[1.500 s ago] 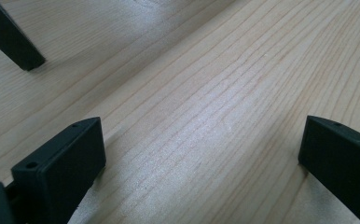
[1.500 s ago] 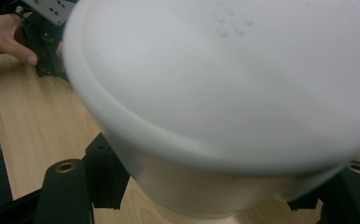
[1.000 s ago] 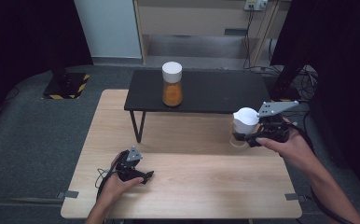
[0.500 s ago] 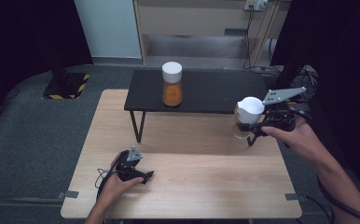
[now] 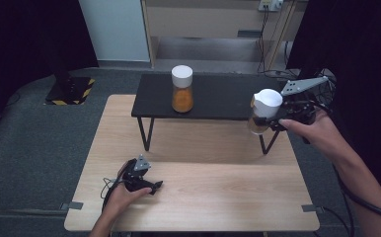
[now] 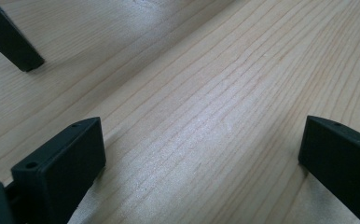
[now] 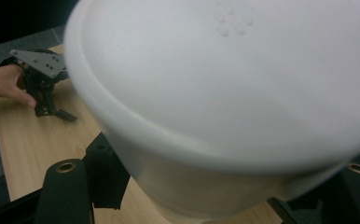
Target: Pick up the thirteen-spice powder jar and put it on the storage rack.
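A jar (image 5: 182, 89) with a white lid and orange contents stands upright on the low black table (image 5: 218, 101). Over that table's right end, my right gripper (image 5: 268, 123) is shut on a second white-lidded jar (image 5: 265, 109), held in the air and tilted. In the right gripper view its white lid (image 7: 225, 93) looms close between the black jaws. My left gripper (image 5: 154, 186) rests on the wooden table (image 5: 218, 197) near the front left. Its jaws stand wide apart in the left gripper view, and the left gripper (image 6: 201, 158) has only bare wood between them.
The black table's legs (image 5: 145, 133) stand on the wooden table's far half. One leg foot (image 6: 10, 42) is seen close to the left gripper. Grey floor surrounds the table, with a cabinet behind. The person's right forearm (image 5: 356, 173) crosses the right side.
My right gripper has lifted the jar and carried it rightward and farther back, level with the black table's right end. The left gripper has stayed put.
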Demonstrator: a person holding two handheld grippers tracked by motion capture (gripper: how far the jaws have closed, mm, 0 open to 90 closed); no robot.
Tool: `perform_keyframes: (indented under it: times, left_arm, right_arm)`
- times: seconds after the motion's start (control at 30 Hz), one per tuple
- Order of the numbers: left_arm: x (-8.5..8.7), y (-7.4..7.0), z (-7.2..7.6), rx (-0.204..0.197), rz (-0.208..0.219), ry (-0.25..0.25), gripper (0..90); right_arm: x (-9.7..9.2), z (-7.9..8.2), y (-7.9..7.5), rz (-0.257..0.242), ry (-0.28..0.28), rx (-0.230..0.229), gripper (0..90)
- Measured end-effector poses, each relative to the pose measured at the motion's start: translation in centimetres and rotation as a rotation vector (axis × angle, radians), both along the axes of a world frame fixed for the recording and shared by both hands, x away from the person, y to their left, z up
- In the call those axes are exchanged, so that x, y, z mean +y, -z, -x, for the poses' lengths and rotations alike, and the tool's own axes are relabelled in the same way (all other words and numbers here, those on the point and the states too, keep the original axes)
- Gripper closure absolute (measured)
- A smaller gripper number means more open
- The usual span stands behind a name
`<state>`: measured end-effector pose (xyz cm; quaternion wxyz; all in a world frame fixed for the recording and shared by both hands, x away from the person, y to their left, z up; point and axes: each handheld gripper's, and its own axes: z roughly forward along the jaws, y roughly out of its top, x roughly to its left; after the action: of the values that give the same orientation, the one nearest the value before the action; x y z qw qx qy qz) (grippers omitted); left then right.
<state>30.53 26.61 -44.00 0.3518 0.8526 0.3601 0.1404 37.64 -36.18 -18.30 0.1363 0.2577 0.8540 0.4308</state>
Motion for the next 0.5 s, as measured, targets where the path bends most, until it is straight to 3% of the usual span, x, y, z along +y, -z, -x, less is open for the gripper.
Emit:
perform_keyframes:
  times: [0.5]
  left_arm:
    - [0.0,0.0,0.0,-0.002,0.001,0.002,0.0]
  right_arm:
    - [0.2,-2.7,-1.5,-0.005,0.039,-0.017,31.5]
